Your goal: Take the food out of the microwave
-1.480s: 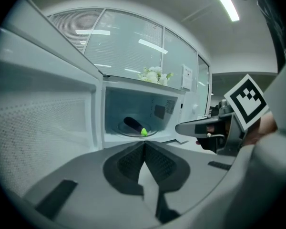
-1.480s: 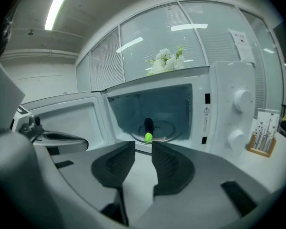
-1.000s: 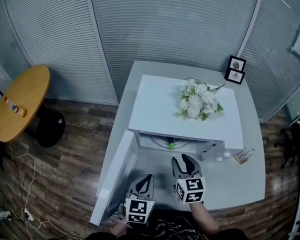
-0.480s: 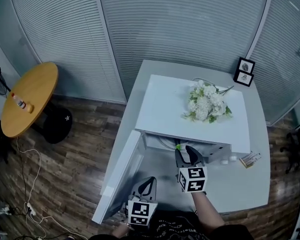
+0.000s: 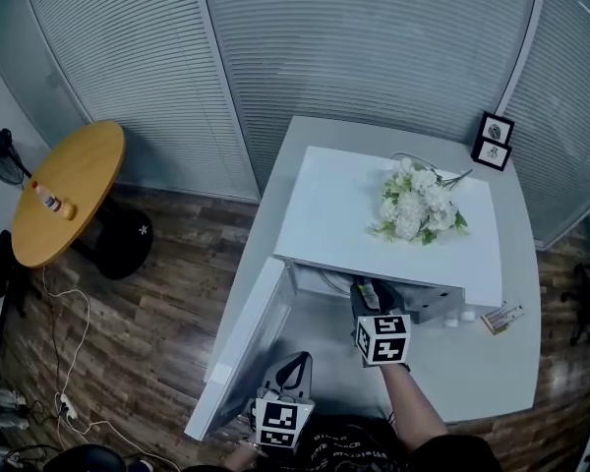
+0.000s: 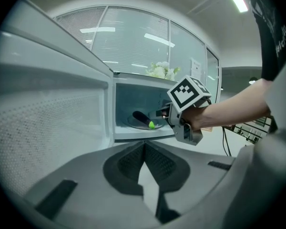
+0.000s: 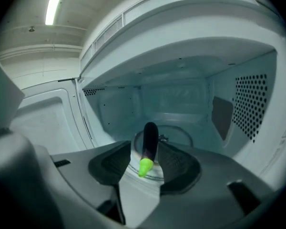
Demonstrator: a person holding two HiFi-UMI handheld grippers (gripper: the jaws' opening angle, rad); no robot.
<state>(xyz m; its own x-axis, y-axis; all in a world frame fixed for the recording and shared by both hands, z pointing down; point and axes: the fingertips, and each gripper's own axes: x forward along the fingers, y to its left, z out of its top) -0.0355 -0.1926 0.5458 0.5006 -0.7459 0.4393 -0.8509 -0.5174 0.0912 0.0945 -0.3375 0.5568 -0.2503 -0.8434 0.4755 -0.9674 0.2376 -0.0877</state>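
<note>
Right gripper (image 7: 145,150) opening around eggplant (image 7: 150,135), seemingly untouched, inside microwave (image 5: 374,205).

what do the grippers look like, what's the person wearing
Both the left gripper and the right gripper have grey bodies, dark ribbed wedge-shaped pads and a white cube with black square markers. The right's jaws are opening, an eggplant between them. The person wears a black short-sleeved top with pale print.
</note>
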